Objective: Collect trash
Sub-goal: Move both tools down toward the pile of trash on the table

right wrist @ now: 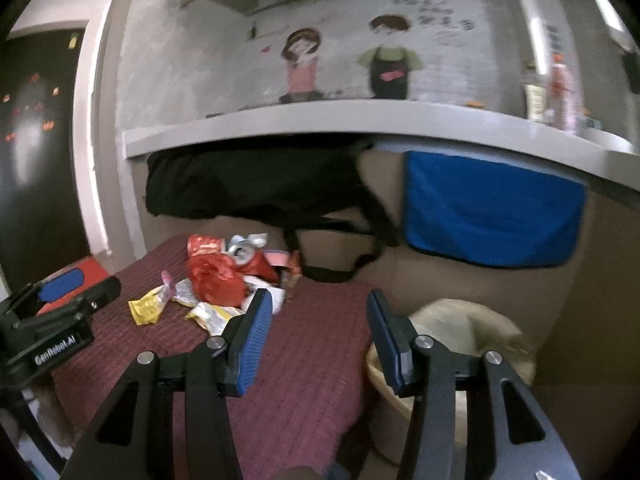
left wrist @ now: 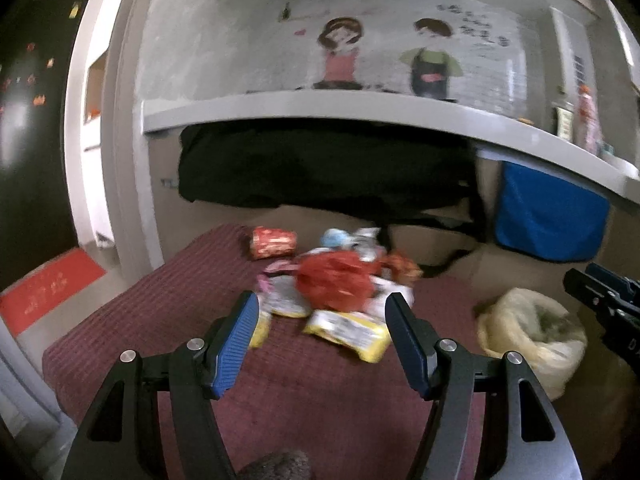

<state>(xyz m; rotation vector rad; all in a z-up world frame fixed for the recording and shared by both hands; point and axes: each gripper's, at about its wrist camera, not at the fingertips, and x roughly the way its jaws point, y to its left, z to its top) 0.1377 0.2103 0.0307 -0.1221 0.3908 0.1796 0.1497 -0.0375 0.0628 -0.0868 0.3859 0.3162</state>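
A: How much room is there around the trash pile?

B: It sits toward the far end of a dark red mat. The near half of the mat is bare, and the left claw hangs over that bare part with its jaws spread and nothing between them. Left of the mat is pale floor, then a red doormat.

A: And on the right?

B: The right claw is open too and holds nothing. Just beyond its right finger, off the mat's right edge, stands a bin lined with a pale plastic bag.

A: What is in the pile?

B: A crumpled red bag in the middle, yellow wrappers on its near side, a crushed can behind it. Motion blur hides the finer print.

A: What closes off the far side?

B: A white shelf runs across, with a black bag and a blue box under it. The wall above carries two cartoon figures.
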